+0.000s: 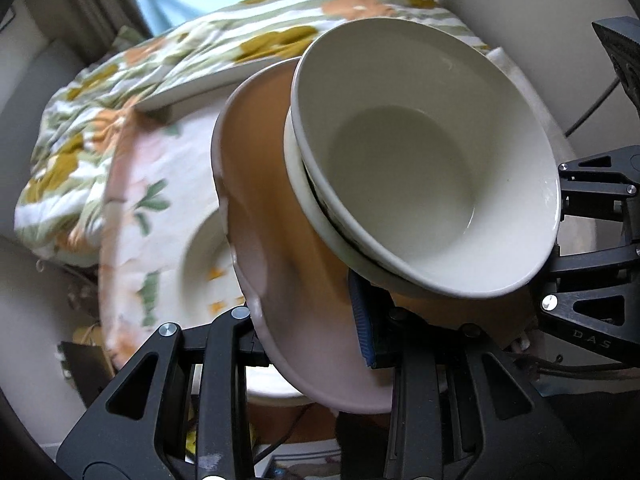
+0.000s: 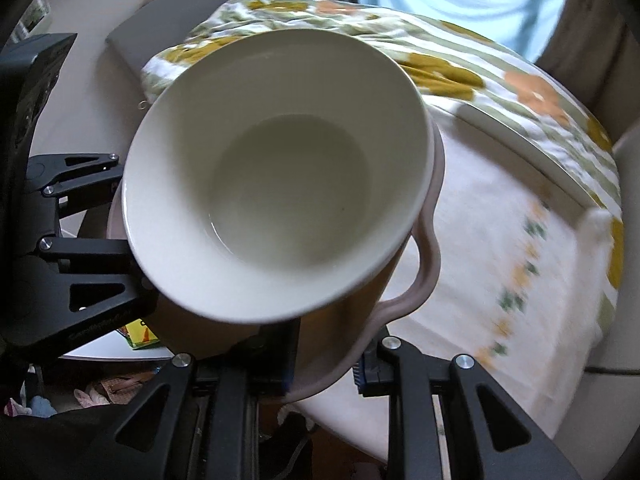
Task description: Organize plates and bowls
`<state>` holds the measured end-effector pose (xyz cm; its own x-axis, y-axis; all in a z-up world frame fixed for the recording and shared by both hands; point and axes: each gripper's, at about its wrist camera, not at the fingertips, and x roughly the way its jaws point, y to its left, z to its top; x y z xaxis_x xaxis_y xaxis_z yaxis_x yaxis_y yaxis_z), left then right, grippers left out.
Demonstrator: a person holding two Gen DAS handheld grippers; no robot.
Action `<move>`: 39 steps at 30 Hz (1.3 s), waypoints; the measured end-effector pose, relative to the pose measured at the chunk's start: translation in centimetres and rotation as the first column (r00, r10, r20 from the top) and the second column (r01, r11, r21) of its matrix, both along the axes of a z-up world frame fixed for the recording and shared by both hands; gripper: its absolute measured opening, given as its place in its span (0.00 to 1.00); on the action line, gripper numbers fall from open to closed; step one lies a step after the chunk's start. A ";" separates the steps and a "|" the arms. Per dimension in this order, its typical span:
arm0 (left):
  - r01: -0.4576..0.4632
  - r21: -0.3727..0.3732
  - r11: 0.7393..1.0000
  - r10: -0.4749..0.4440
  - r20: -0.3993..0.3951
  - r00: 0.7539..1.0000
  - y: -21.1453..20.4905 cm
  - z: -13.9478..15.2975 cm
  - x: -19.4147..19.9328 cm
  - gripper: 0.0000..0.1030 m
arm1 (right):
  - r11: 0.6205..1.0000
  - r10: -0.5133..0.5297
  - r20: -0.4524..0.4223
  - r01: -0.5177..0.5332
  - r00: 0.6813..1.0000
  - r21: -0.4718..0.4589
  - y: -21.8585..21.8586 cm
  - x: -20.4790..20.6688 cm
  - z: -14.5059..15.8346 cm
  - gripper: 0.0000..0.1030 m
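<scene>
Both claws grip one pink plate (image 1: pixel 256 216) by opposite edges and hold it tilted above the tabletop (image 2: pixel 480 240). The left claw (image 1: pixel 316 344) is closed narrow on the plate's near rim, with its blue-padded finger against the orange-brown inner face. The right claw (image 2: pixel 326 364) is likewise closed on the plate's wavy rim, which runs between its two fingers.

On the plate sits a stack of white bowls: the top bowl (image 1: pixel 416 160) is nested in a second white bowl (image 1: pixel 308 208), of which only a rim edge shows on the side toward the plate's centre. The stack leans with the plate.

Below the plate, a cloth with orange flowers and green leaves (image 1: pixel 160 200) covers the tabletop. Beyond the plate, a rumpled cloth with green stripes and mustard flowers (image 1: pixel 132 64) lies over the tabletop's far part.
</scene>
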<state>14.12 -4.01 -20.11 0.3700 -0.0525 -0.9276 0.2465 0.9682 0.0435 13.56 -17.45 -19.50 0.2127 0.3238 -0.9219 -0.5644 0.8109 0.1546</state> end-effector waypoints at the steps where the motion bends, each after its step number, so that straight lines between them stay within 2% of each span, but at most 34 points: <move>1: -0.001 0.003 1.000 0.001 -0.006 1.000 1.3 -0.3 0.0 0.26 | 1.000 0.000 -0.009 0.000 1.000 0.003 1.3 -0.1 -0.2 0.19; 8: 0.019 -0.019 1.000 -0.020 -0.057 0.998 7.6 -3.5 0.1 0.26 | 0.999 -0.034 -0.070 0.034 0.997 -0.005 6.9 -0.8 -3.0 0.19; 13: 0.052 -0.048 0.997 -0.056 -0.079 0.995 8.7 -5.7 0.1 0.26 | 0.996 -0.081 -0.098 0.077 0.992 -0.048 8.9 -1.1 -4.9 0.19; 19: 0.073 -0.079 0.994 -0.080 -0.082 0.993 9.1 -7.2 0.5 0.26 | 0.988 -0.119 -0.067 0.112 0.991 -0.106 10.1 -1.3 -5.6 0.19; 26: 0.069 -0.106 0.992 -0.079 -0.091 0.993 9.4 -7.4 0.6 0.26 | 0.982 -0.155 -0.057 0.147 0.986 -0.117 10.2 -1.0 -5.9 0.20; 32: 0.090 -0.075 0.993 -0.100 -0.151 0.983 9.2 -6.7 1.2 0.27 | 0.974 -0.210 -0.121 0.197 0.970 -0.107 10.0 -0.7 -6.0 0.20; 35: 0.080 -0.085 0.993 -0.095 -0.189 0.977 9.6 -6.4 1.7 0.27 | 0.970 -0.232 -0.152 0.217 0.961 -0.110 10.0 -0.6 -5.9 0.20; 39: 0.096 -0.060 0.994 -0.106 -0.188 0.976 9.5 -5.6 1.5 0.28 | 0.967 -0.243 -0.158 0.227 0.957 -0.116 9.8 -0.6 -5.8 0.20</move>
<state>15.62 5.51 -25.73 0.1770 -0.1293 -0.9757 0.3419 0.9377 -0.0622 12.93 -7.66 -25.27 0.1102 0.1920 -0.9752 -0.3283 0.9331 0.1466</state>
